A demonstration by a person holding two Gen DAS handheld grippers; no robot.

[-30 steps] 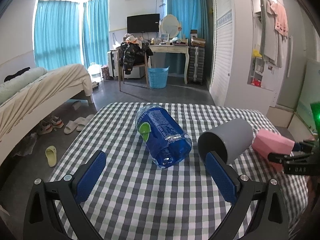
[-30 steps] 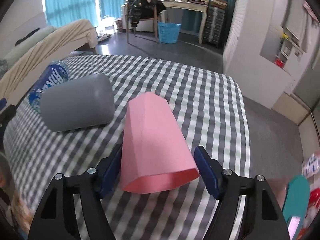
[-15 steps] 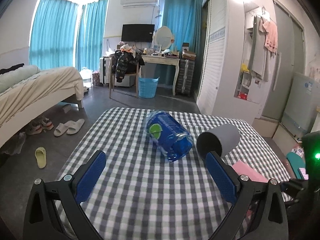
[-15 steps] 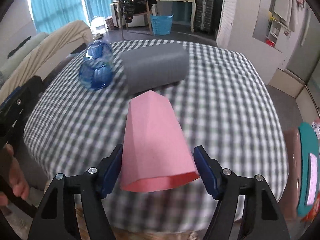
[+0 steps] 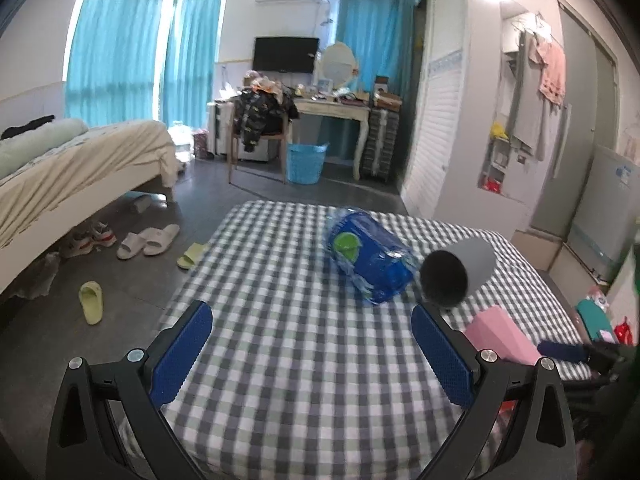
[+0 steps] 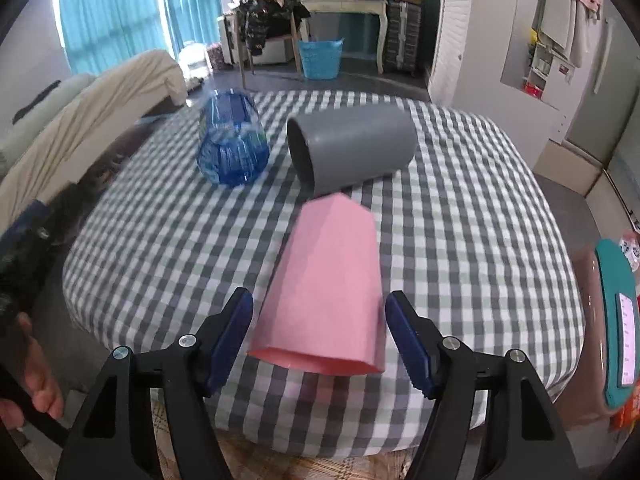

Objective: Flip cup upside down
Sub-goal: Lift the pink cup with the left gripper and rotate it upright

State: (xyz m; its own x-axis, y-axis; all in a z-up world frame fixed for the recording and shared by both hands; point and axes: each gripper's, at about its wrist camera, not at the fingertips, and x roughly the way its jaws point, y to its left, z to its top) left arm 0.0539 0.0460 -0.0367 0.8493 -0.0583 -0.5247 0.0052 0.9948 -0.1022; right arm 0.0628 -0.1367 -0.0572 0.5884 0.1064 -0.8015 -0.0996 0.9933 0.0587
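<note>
Pink cup lies sideways between spread right claw fingers; left claw spread, empty.

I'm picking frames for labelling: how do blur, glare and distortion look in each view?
Left wrist: strong fisheye bending, bright curtains, bottle slightly smeared. Right wrist: pink cup soft-edged, grey cup sharper, window glare top left.

Both wrist views over checked table
</note>
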